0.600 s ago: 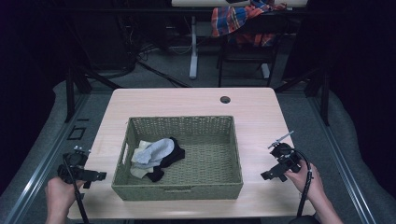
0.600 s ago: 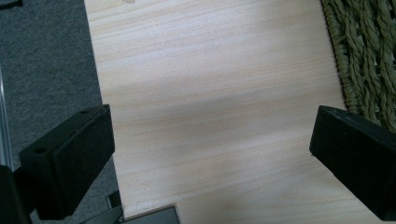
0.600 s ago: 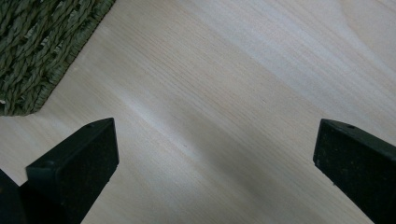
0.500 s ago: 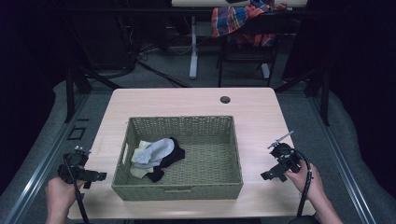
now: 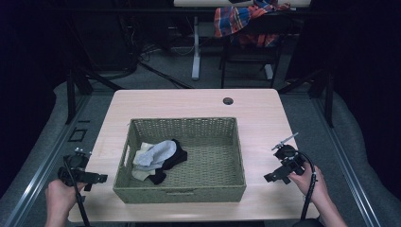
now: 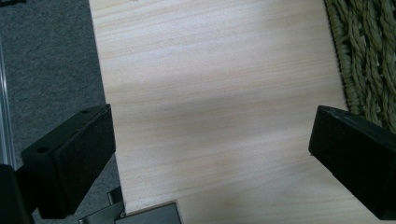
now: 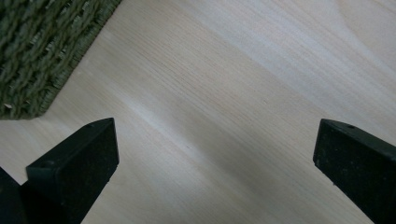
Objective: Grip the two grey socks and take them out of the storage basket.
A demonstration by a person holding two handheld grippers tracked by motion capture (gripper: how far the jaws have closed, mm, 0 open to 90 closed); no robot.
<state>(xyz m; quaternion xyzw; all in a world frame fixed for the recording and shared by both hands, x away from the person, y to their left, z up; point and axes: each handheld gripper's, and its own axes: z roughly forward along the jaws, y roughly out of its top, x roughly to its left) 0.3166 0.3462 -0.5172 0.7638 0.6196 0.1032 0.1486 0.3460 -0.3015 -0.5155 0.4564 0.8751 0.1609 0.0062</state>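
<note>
A green woven basket (image 5: 208,189) stands in the middle of the light wooden table (image 5: 184,101). Inside it, toward its left side, lies a heap of socks (image 5: 157,155), grey, white and black. My left gripper (image 5: 97,178) is held low at the table's left front corner, just left of the basket; its jaws are wide open over bare wood (image 6: 210,154), with the basket wall (image 6: 369,56) at the right. My right gripper (image 5: 273,176) is held over the table right of the basket, jaws wide open over bare wood (image 7: 212,154), with the basket's corner (image 7: 37,56) at upper left.
A round cable hole (image 5: 228,100) sits near the table's far edge. Beyond the table stand a chair with a plaid cloth (image 5: 246,19) and desk legs on grey carpet. A metal rail (image 5: 33,189) runs along the floor at the left.
</note>
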